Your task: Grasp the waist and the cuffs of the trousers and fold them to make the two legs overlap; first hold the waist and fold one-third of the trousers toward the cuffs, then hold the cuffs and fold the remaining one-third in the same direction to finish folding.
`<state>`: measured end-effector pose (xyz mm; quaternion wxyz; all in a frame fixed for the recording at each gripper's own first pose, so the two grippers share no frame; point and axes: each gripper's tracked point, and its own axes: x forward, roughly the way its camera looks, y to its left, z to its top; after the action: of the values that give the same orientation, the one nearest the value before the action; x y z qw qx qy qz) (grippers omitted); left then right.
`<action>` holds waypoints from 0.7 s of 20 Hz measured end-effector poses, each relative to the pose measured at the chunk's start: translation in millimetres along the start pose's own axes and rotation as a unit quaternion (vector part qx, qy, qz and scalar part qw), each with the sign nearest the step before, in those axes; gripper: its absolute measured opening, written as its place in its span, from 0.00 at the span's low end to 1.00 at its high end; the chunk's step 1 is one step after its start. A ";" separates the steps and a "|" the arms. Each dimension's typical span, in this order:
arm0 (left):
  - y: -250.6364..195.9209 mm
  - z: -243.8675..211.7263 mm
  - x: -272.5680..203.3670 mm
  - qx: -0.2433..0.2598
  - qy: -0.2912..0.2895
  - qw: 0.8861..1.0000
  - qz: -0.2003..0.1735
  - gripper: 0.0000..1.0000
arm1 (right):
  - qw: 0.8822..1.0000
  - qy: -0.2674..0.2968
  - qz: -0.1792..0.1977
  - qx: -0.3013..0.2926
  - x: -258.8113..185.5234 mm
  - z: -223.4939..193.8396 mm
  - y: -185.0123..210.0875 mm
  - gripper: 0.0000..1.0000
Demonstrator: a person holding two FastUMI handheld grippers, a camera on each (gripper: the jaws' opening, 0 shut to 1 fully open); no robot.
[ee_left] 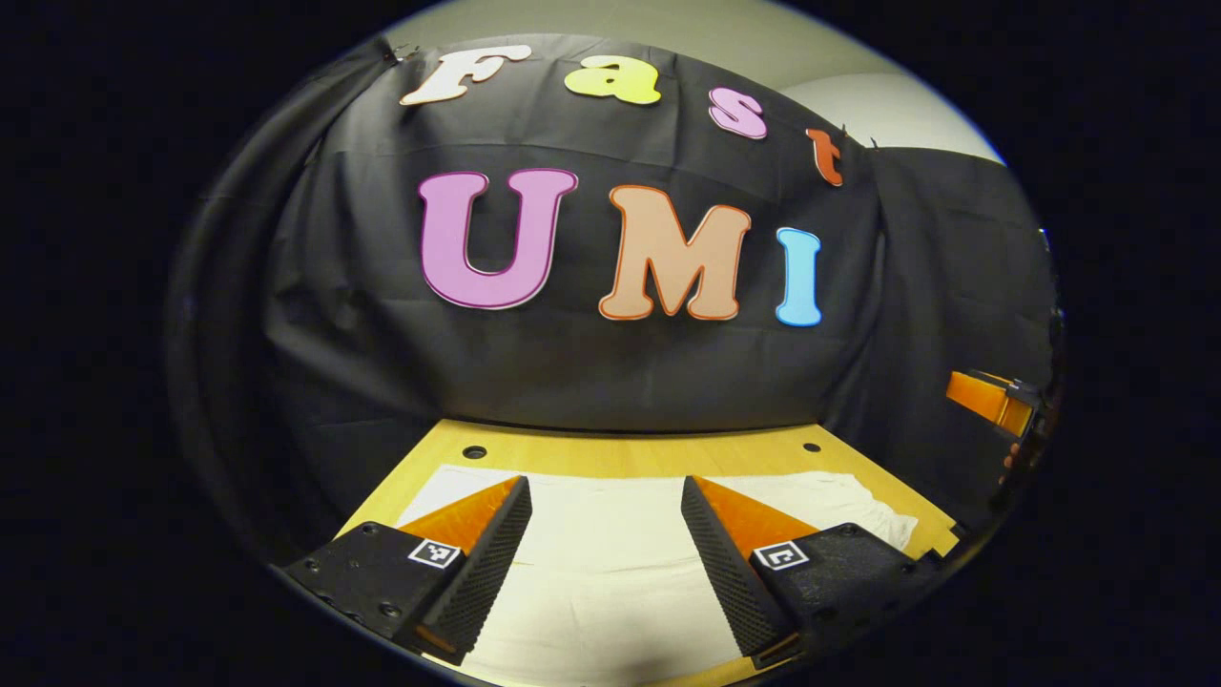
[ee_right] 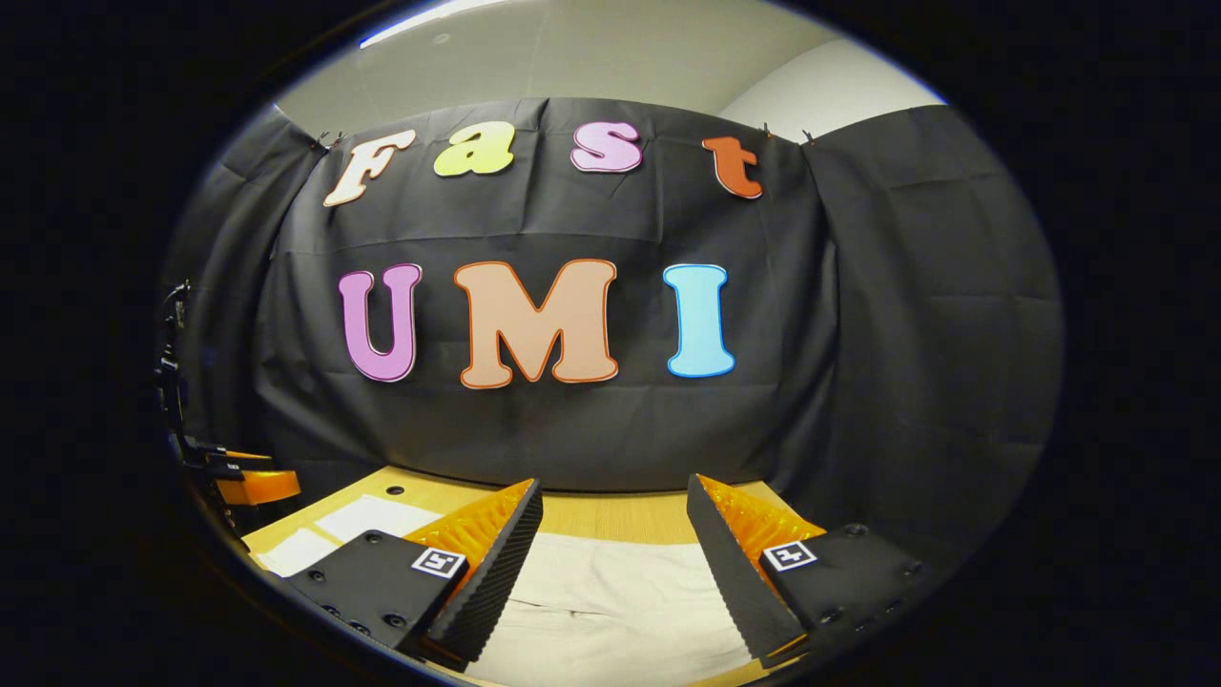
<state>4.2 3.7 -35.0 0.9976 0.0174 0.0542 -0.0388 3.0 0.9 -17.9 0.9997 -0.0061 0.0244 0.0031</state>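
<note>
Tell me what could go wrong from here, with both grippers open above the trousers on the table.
1. Both the left gripper and the right gripper hover open above the pale trousers; closing too high would likely miss the cloth.
2. The cloth lies flat on the wooden table, so the fingers may pinch one layer only, and the legs might not overlap evenly.
3. The grippers work side by side and could bump.

Open air above flat trousers (ee_left: 610, 553) on table (ee_left: 610, 453), cloth wall (ee_left: 572, 372) closing the far edge
</note>
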 end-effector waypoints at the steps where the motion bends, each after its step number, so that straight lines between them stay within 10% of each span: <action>1: -5.1 -5.1 3.1 0.003 0.009 1.000 -0.020 0.95 | 1.000 0.002 0.000 -0.001 0.0 -2.4 0.5 0.97; 7: -16.2 -62.0 0.3 0.086 0.113 0.980 -0.141 0.95 | 1.000 0.019 -0.002 -0.011 -1.7 -16.0 7.5 0.98; 14: 17.7 -158.4 -35.9 0.179 0.289 0.905 -0.256 0.94 | 0.998 0.054 -0.004 -0.023 -3.2 -44.1 18.6 0.94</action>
<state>-46.9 30.2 -187.9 0.8742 0.1921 0.3344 -0.2950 -2.5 18.9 -62.0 0.9965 -0.0293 0.0785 -0.0012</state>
